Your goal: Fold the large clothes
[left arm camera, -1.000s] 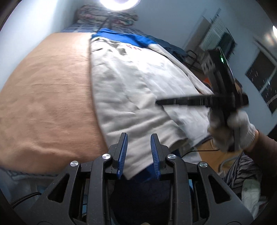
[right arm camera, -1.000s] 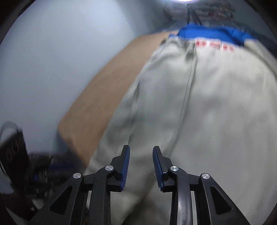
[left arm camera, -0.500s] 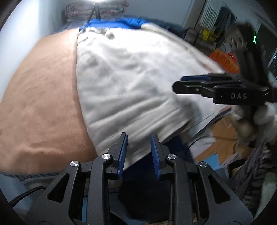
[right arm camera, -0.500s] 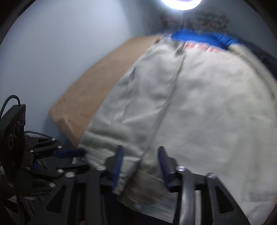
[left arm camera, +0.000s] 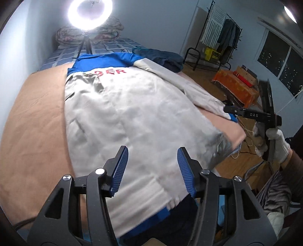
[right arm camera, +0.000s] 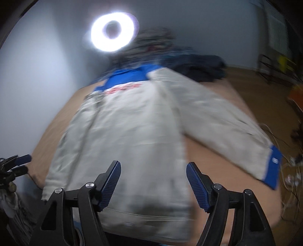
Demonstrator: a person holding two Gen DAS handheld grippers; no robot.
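- A big jacket point(left arm camera: 136, 117) lies flat on the bed point(left arm camera: 32, 121). It is soft grey-white cloth with small wrinkles, a bright blue top part and red letters across it.
- The bed has a smooth tan cover that looks a bit fuzzy.
- One long sleeve point(right arm camera: 223, 121) sticks out to the side. It ends in a blue cuff point(right arm camera: 273, 166) near the bed's edge.
- The left tool point(left arm camera: 152, 170) has hard black arms and blue ribbed pads. Its jaws have just been opening and are let go now. The jacket's bottom hem lies under them, not pinched.
- The right tool point(right arm camera: 153, 184) looks the same. Its jaws have just been opening too, and nothing is between them.
- A hand in a white knit glove point(left arm camera: 276, 145) holds the right tool's handle.
- A round ring light point(left arm camera: 90, 13) glows white above the bed.
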